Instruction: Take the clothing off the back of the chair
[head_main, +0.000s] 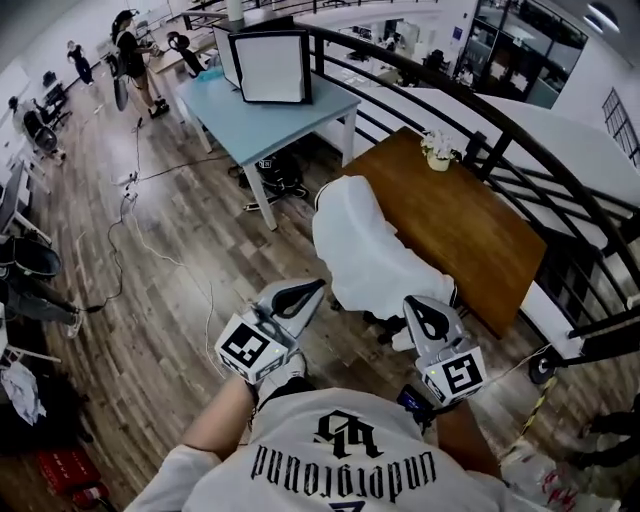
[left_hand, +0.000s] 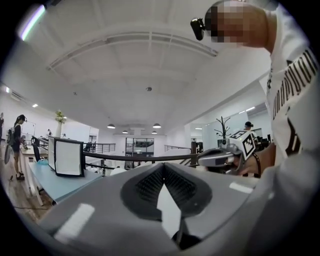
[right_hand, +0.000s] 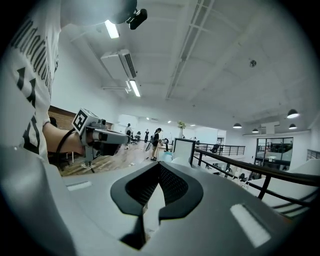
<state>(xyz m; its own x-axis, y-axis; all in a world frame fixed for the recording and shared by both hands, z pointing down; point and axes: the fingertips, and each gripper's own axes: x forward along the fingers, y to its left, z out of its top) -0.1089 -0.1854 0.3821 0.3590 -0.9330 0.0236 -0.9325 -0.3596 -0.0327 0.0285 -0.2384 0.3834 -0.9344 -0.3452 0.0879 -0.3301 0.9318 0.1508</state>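
In the head view a white garment (head_main: 365, 245) hangs over the back of a chair and covers most of it; only the dark chair base (head_main: 385, 322) shows below. My left gripper (head_main: 316, 289) is held level, just left of the garment's lower edge, jaws shut and empty. My right gripper (head_main: 419, 304) is near the garment's lower right corner, also shut and empty. Neither touches the cloth. The left gripper view shows its closed jaws (left_hand: 163, 167) and the right gripper's body (left_hand: 220, 157) alongside. The right gripper view shows its own closed jaws (right_hand: 159, 167) with nothing between them.
A brown wooden table (head_main: 480, 240) with a small flower pot (head_main: 438, 150) stands behind the chair, along a black railing (head_main: 520, 130). A light blue table (head_main: 270, 115) carries a white light box (head_main: 272, 65). Cables (head_main: 140, 230) trail over the wooden floor; people stand at the far left.
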